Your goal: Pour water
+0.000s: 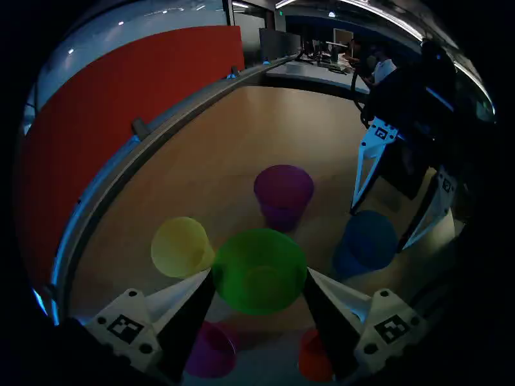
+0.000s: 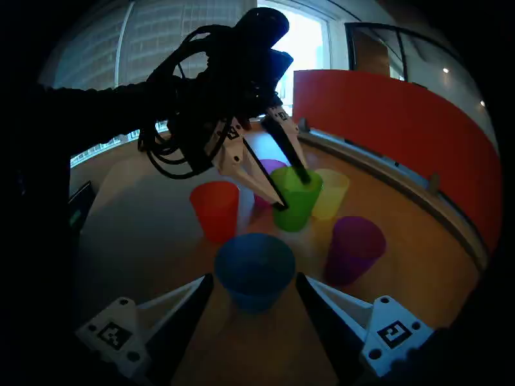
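- The left gripper (image 1: 259, 273) is clamping the green cup (image 1: 259, 254). Both fingers are pressing its sides, and the cup is standing upright between them.
- The right gripper (image 2: 253, 278) is bracketing the blue cup (image 2: 254, 260), a finger hugging each flank. I cannot tell whether they are actually squeezing.
- From the left gripper, the blue cup is sitting ahead and off to the right, near but apart.
- The purple cup (image 1: 283, 193) is standing straight ahead of the left fingers, and the yellow cup (image 1: 180, 248) is sitting just beside the left finger.
- Water in either cup is too dim to make out.
- My read is that the pour is turning on green tipping rightward toward blue, with purple crowding that path.
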